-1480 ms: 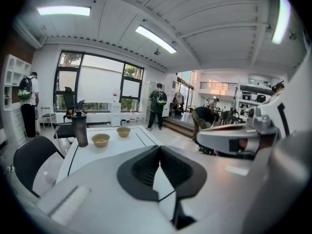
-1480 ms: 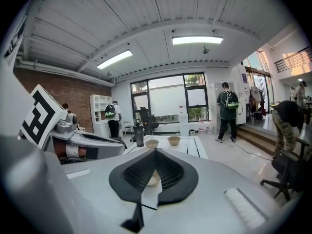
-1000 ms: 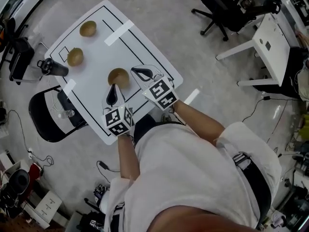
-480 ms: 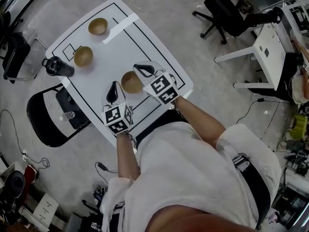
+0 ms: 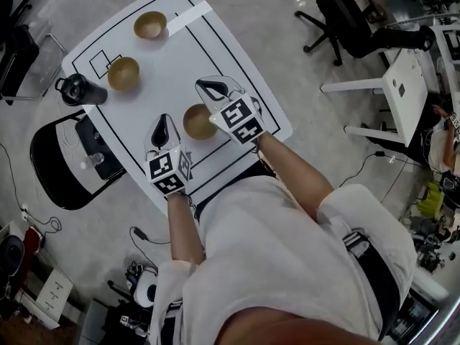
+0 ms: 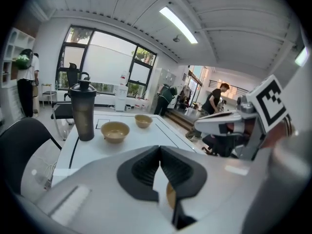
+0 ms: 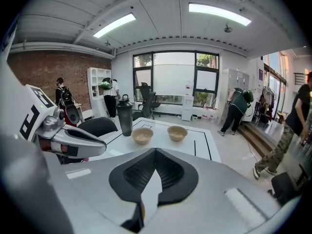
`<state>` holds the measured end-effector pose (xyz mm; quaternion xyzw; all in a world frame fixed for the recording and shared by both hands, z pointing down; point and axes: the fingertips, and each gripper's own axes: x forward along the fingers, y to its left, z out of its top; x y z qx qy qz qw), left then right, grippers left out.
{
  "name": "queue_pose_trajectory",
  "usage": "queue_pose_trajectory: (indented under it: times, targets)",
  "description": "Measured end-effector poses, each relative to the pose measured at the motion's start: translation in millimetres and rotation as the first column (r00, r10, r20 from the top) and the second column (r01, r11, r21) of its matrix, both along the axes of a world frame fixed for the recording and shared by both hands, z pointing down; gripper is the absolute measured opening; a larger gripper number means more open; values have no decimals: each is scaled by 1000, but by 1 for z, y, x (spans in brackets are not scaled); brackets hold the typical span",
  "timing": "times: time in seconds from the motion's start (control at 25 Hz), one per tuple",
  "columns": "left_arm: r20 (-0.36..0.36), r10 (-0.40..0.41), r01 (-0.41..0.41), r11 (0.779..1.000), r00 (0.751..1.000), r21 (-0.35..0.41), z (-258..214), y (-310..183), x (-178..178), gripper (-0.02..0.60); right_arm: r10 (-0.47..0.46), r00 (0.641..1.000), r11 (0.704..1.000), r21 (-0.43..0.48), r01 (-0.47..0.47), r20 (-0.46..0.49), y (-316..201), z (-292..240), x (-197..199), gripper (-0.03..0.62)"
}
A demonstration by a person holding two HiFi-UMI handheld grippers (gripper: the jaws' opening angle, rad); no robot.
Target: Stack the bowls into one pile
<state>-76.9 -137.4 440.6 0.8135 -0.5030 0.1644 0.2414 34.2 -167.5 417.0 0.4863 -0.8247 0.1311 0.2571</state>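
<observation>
Three tan bowls sit on the white table [image 5: 237, 85]. The near bowl [image 5: 198, 121] lies between my two grippers, and neither touches it. The middle bowl [image 5: 123, 72] [image 6: 115, 131] [image 7: 143, 135] and the far bowl [image 5: 150, 24] [image 6: 143, 120] [image 7: 177, 132] stand farther off, apart from each other. My left gripper [image 5: 162, 121] [image 6: 160, 149] hovers left of the near bowl, jaws shut and empty. My right gripper [image 5: 210, 86] [image 7: 155, 151] reaches past the bowl's right side, also shut with nothing in it. A sliver of the near bowl [image 6: 170, 195] shows under the left jaws.
A dark shaker bottle [image 5: 75, 90] [image 6: 83, 111] [image 7: 126, 114] stands at the table's left edge beside the middle bowl. A black chair [image 5: 65, 167] is left of the table. A white tape strip [image 5: 188, 11] lies near the far bowl. An office chair [image 5: 345, 20], a desk and people are around.
Both grippers have moved forward over the table and a little lower. The near bowl now lies between them rather than ahead. All bowls stay where they were.
</observation>
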Motion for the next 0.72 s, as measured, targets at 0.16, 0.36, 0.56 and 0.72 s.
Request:
queue_pose_trajectory:
  times: [0.16, 0.36, 0.56, 0.72]
  targets:
    - [11, -56, 56, 998, 998, -29, 10, -16, -9, 3, -28, 1000, 999, -19, 29, 13, -29, 15, -4, 0]
    - [41, -75, 78, 994, 996, -74, 37, -41, -16, 3, -54, 998, 997, -53, 55, 23, -66, 45, -12, 0]
    - [45, -93, 98, 987, 995, -131, 67, -62, -22, 3, -56, 998, 994, -93, 57, 14, -97, 74, -13, 0]
    - [48, -91, 97, 983, 995, -154, 79, -73, -21, 3, -84, 996, 993, -87, 80, -38, -122, 86, -14, 0]
